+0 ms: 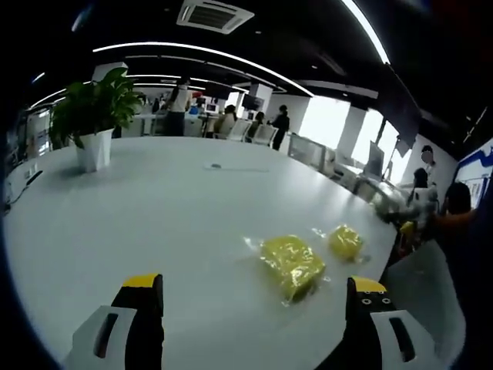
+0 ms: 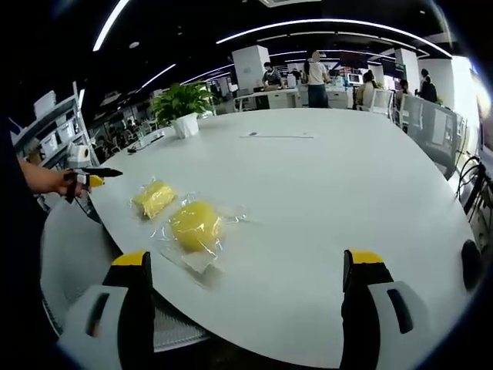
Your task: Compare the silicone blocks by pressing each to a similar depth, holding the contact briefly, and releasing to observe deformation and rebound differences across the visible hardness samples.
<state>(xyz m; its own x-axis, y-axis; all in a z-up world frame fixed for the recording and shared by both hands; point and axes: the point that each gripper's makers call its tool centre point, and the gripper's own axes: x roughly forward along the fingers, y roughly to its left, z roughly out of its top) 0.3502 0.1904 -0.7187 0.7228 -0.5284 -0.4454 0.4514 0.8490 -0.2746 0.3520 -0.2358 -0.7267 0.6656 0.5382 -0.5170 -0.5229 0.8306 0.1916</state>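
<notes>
Distant people too small, blurred

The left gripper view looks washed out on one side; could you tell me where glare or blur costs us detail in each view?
Left gripper view: bright windows blow out the far right, and the people beside them are smeared; the yellow blocks stay readable. Right gripper view: the table is evenly lit, with glare at the right edge; fisheye bends the ceiling lights.

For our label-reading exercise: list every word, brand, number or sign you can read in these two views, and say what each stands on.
No text can be read in either view.
Yellow blocks: clear wrapping, no label to be made out.
Blue-and-white board at the room's edge: any lettering too blurred to read.
Shelf boxes: too small to read.
White plant pot: plain.
</notes>
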